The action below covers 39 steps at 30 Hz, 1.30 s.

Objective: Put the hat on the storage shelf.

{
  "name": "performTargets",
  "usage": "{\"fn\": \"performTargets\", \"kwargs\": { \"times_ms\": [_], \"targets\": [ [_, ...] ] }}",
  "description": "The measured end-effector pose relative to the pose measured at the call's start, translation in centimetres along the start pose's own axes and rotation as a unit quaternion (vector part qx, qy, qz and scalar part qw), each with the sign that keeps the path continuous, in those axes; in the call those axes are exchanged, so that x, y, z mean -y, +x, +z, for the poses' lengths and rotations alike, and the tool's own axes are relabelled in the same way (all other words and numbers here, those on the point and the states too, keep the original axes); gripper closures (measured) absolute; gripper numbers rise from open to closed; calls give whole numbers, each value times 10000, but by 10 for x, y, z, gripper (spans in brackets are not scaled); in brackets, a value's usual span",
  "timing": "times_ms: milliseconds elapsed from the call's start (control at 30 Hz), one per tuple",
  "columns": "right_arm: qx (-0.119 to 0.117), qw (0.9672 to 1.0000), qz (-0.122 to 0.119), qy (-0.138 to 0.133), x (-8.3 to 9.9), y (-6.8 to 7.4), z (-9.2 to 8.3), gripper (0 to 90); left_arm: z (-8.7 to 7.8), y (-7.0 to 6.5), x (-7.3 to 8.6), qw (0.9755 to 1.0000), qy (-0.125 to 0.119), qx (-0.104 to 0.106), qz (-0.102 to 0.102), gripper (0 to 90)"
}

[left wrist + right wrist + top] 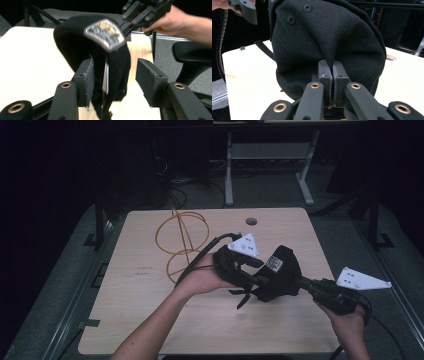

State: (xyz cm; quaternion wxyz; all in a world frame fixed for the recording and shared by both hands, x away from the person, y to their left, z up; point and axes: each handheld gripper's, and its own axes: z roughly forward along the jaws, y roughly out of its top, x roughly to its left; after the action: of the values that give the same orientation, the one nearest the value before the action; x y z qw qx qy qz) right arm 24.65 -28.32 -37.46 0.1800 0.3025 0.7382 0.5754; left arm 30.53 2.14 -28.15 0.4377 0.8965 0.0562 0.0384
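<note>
— Black cloth is all that the right gripper (332, 75) has: its jaws are pressed together on a pinched fold of the cap (280, 275), which hangs above the table (150, 320), between the two hands.

— And the left gripper (113, 77)?

— Its jaws stand apart, one pad (86, 75) on each side of the cap's edge, and I judge neither is pressing (the picture is blurred there).

— So one pinch carries the whole cap.

— Yes, and that is the risk. A thin fold can slide out of the pads if the right hand jerks or tilts; the cap would then drop to the table.

— Anything else?

— The loose strap (243, 299) dangles underneath and could snag on the left gripper as it draws away. The orange wire frame (181, 242) stands well apart, so I doubt it interferes.
</note>
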Motion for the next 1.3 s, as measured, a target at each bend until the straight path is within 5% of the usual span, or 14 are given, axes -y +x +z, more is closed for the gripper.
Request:
{"fn": "performTargets", "kwargs": {
  "times_ms": [533, 1300],
  "targets": [
    [-158, 9997, 101, 164, -15, -8, -1, 873, -17, 1, 49, 9992, 48, -312, -227, 425],
    [-128, 9992, -60, 386, -53, -22, -4, 872, -13, -7, 122, 9963, 171, -669, -517, 364]
  ]
}}
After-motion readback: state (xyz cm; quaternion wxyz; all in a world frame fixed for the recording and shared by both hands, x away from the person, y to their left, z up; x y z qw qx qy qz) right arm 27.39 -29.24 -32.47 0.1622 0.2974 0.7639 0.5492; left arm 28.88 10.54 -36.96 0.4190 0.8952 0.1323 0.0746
